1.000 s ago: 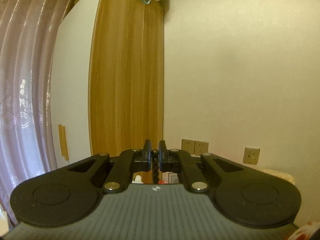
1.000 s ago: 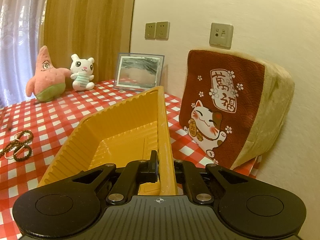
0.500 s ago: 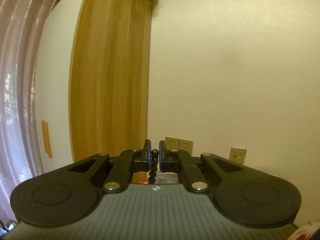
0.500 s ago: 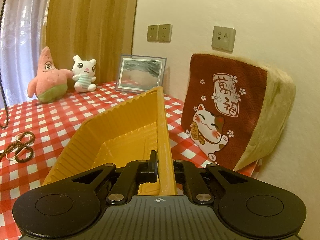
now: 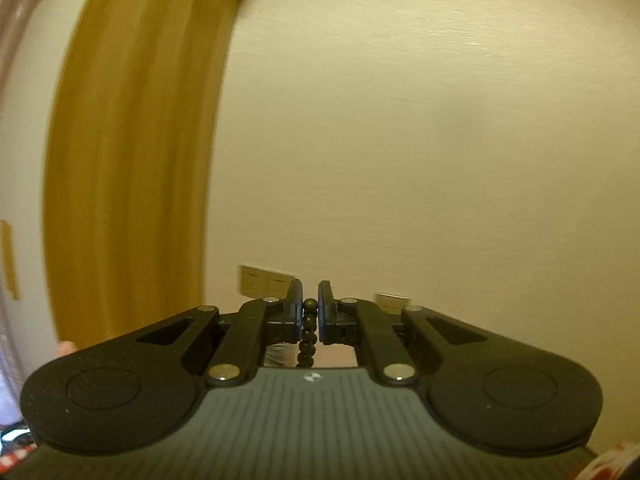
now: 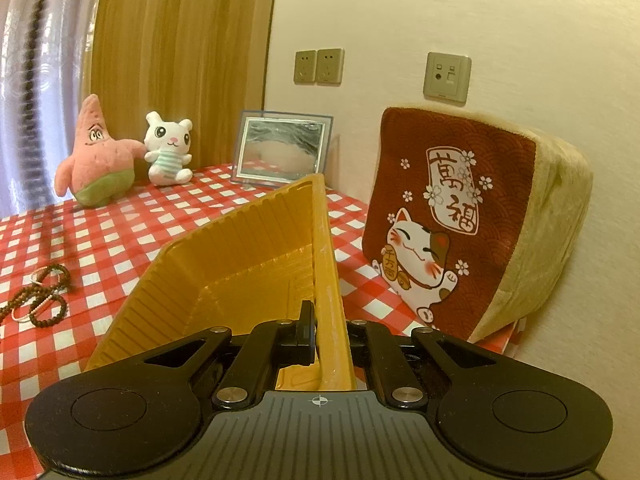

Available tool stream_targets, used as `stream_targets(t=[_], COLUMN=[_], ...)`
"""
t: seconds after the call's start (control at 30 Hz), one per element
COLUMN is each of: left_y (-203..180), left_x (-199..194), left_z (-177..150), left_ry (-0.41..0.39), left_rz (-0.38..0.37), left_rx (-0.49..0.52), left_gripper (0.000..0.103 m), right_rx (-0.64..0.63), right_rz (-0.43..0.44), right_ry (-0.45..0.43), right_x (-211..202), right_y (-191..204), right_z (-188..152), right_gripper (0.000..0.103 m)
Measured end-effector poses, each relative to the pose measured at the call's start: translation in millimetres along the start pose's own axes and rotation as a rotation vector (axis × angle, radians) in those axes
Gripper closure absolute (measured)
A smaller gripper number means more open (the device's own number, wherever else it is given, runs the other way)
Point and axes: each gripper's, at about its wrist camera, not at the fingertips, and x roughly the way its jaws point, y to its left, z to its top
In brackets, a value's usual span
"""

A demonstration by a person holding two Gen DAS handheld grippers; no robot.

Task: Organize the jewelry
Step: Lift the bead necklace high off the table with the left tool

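Notably, yellow tray (image 6: 240,264) filled frame centre, right gripper (image 6: 326,332) clamped on its rim, tilting it. Left gripper (image 5: 310,314) pinched dark bead strand (image 5: 309,334), low centre. Best lowered slowly into tray; more beads (image 6: 40,296) lay at left.

Left wrist view is smeared with motion blur, so the wall sockets (image 5: 264,285) around 12 o'clock of the left gripper (image 5: 310,312) are just fuzzy plates, and the dark bead strand (image 5: 307,334) it pinches drops out of sight behind the gripper body at 6 o'clock. In the right wrist view, the right gripper (image 6: 326,330) has its right finger hidden behind the wall of the yellow tray (image 6: 240,264), and the tray's near end is covered too. A hanging string of beads (image 6: 34,60) at 10 o'clock is blurry and cut off by the frame edge.
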Motion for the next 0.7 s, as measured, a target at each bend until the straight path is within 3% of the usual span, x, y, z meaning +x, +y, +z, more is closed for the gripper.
stream_targets(t=[0.33, 0.7], left_y=[-36, -52], left_x=[51, 93], left_z=[-31, -92], left_ry=[0.091, 0.268], left_rz=[-0.137, -0.193], left_rx=[-0.069, -0.141], left_gripper=[0.097, 0.097], right_rx=[0.005, 0.014], right_rz=[0.001, -0.002], right_ry=[-0.002, 0.000], right_x=[2, 3], right_y=[-1, -1], right_z=[0, -1], right_gripper=[0.098, 0.098])
